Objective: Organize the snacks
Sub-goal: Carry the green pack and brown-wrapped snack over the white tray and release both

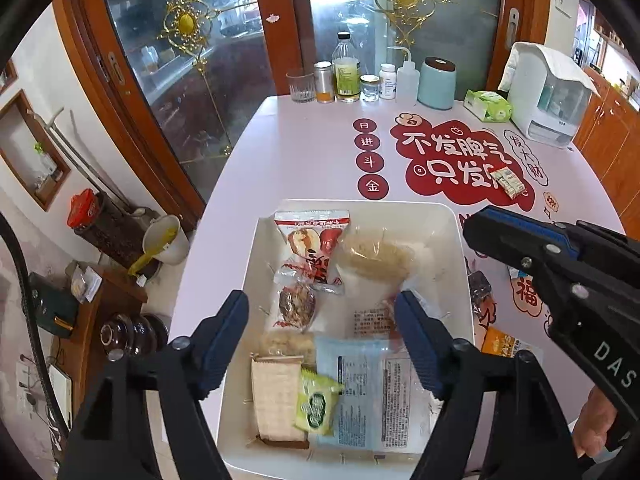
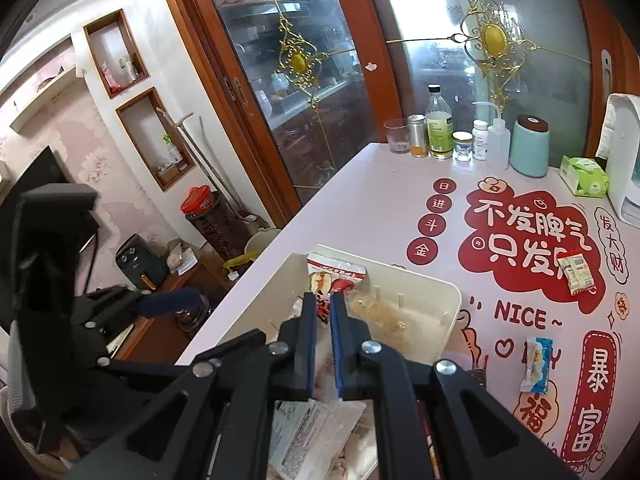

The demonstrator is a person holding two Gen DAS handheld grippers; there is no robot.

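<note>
From where I stand, most of the sorting looks done. Nearest, the left tool point(image 1: 322, 340) hangs over the white bin point(image 1: 460, 232) with its jaws spread wide and nothing between them, released above the pile. Under it lie a blue-and-clear packet point(image 1: 360, 392), a small green packet point(image 1: 318, 404), and a tan wafer bar point(image 1: 276, 396) against the near-left wall. Further in are a nut-cluster sweet point(image 1: 296, 304), a red-and-white apple packet point(image 1: 312, 236), and a clear bag of pale crisps point(image 1: 376, 256) toward the far wall. So the bin already holds a fair heap.

The right tool point(image 2: 323, 344) points down over the bin's right side, its jaws drawn nearly together with only a narrow gap. I see nothing pinched between them, so I would call it clenched and empty.

What is left sits on the desk point(image 2: 360, 208) outside the bin. Just beside the bin's right wall is a dark wrapped sweet point(image 1: 480, 292) and an orange packet point(image 1: 500, 344), both partly hidden by the tools. A little further off lies a blue-and-white wrapper point(image 2: 536, 364), and well beyond it a green-and-white packet point(image 2: 576, 272) rests on the red lettering.

At the far edge stand bottles and jars point(image 2: 438, 128) and a tissue pack point(image 2: 584, 176); I judge these no part of the job. About four pieces remain, I reckon.
</note>
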